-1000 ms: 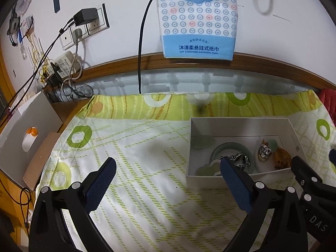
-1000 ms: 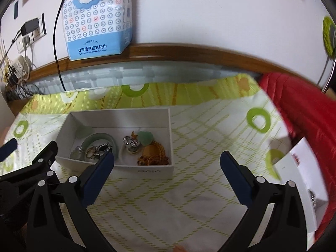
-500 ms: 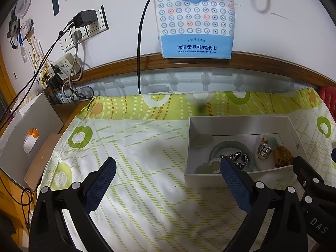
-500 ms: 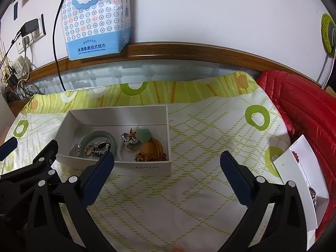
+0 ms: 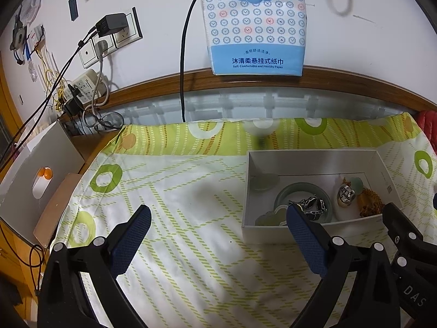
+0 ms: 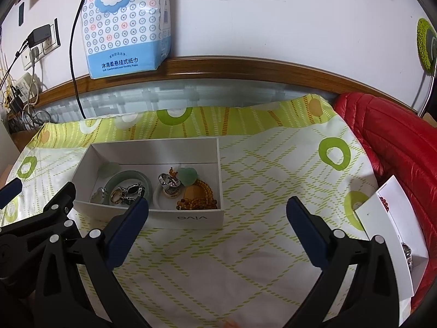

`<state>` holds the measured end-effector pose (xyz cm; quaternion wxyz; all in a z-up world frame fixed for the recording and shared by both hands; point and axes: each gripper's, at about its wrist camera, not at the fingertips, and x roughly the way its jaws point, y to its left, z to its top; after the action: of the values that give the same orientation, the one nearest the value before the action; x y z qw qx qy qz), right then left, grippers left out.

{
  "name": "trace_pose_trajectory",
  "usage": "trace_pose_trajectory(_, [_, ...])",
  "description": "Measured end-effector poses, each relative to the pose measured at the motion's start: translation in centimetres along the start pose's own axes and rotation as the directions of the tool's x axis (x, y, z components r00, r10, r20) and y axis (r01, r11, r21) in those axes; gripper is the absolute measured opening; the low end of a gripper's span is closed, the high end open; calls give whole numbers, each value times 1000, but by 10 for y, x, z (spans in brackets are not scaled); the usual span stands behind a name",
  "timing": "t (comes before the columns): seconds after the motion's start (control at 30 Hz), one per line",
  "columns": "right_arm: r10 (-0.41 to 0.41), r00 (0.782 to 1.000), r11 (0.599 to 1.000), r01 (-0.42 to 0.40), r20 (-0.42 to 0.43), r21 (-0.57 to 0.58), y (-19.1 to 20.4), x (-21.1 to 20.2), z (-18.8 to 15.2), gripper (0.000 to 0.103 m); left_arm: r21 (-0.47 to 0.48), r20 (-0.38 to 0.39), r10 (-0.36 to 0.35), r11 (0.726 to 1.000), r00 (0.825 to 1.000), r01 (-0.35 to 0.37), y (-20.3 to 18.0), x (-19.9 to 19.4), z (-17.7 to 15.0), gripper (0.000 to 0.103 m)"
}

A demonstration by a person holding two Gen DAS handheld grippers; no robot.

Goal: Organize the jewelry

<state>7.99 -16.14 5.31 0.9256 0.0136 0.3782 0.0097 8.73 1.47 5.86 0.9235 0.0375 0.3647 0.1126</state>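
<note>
Both pulled back and up from a second ago: white cardboard box (image 6: 153,188) now smaller and further off in each view, contents unmoved. Reads as a retreat after a deposit, or a pause before fetching more. Left gripper (image 5: 218,235) wide open, nothing between the blue pads, poised over the green-patterned cloth on the surface (image 5: 174,205) just left of the box. Right gripper (image 6: 217,224) likewise spread and empty, right of the box's near corner. Inside the box: pale green jade bangle (image 6: 128,183), dark-stoned metal chain (image 6: 128,192) lying across it, silver ring (image 6: 168,183), amber bead strand (image 6: 199,195), green heart pendant (image 6: 187,176). Possibly more jewelry in the white tray (image 6: 396,224) at far right, too small to confirm. Likely next target, that tray.
</note>
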Motion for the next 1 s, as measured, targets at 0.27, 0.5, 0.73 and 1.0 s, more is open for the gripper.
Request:
trace_pose_trajectory(0.27, [-3,1000,1000,3,-1,-1,-1,1,0,98,4,4,2,1000,1000,-2,1,0,-1,99])
trace_pose_trajectory(0.5, [0,1000,1000,0,1,0,-1,1,0,98,5,5,1,1000,1000,-1,0,0,-1,99])
trace_pose_trajectory(0.73, [-2,1000,1000,2,7,0,-1,-1,0,98,4,9,1,1000,1000,-1,2,0,-1,99])
trace_pose_trajectory(1.0, [-1,1000,1000,1,7,1,-1,-2,0,98,5,9,2,1000,1000,-2,1,0,-1,99])
